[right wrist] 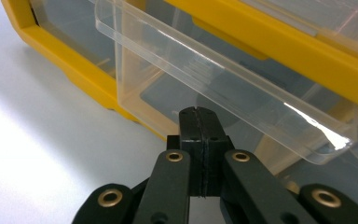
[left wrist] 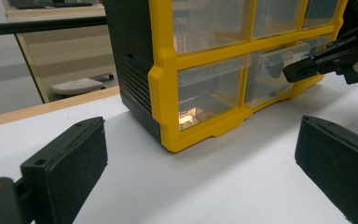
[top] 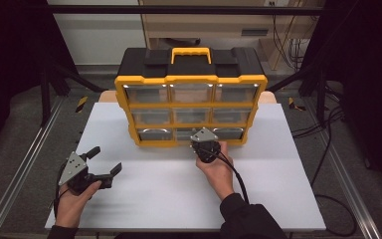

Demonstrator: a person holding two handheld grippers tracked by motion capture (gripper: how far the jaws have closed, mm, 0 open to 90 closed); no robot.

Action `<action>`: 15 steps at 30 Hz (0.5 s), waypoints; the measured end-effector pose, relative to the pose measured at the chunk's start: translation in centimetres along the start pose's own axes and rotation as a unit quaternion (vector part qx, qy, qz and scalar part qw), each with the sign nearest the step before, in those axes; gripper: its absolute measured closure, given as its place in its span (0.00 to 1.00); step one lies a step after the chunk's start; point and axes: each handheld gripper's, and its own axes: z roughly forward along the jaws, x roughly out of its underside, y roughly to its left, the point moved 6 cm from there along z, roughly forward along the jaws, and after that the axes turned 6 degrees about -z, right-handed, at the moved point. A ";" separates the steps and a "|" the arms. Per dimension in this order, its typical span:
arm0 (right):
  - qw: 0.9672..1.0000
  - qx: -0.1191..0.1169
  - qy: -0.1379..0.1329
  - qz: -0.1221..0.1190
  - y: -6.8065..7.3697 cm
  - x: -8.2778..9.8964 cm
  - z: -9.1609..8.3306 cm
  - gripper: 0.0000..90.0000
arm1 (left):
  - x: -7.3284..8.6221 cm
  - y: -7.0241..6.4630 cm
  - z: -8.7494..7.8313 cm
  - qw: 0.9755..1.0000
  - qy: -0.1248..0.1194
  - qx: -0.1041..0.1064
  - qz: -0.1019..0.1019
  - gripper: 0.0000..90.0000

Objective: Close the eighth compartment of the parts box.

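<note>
Pulling with my right gripper (right wrist: 199, 122) pinched shut against the clear plastic bottom-middle drawer (right wrist: 223, 88), I risk slipping off, or dragging the yellow-framed organiser cabinet (top: 190, 79), while my left gripper (top: 103, 162) idles open.

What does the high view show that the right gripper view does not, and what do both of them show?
The high view alone gives the whole organizer with its black top, yellow carry handle and three rows of drawers, and the left gripper, jaws apart over the white table. The right gripper view alone shows the closed pads meeting in front of the clear bottom middle drawer, which sticks out of the frame. Both show the right gripper at the yellow frame's bottom row.
</note>
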 end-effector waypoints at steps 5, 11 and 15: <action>1.000 0.003 0.000 0.003 0.0 0.0 0.1 1.00 | 0.0 0.0 0.0 1.000 0.000 0.000 0.000 0.03; 1.000 0.006 -0.001 0.008 -0.3 0.0 0.1 1.00 | 0.0 0.0 0.0 1.000 0.000 0.000 0.000 0.03; 1.000 0.007 -0.001 0.011 -0.4 0.0 0.1 1.00 | 0.0 0.0 0.0 1.000 0.001 0.001 0.000 0.03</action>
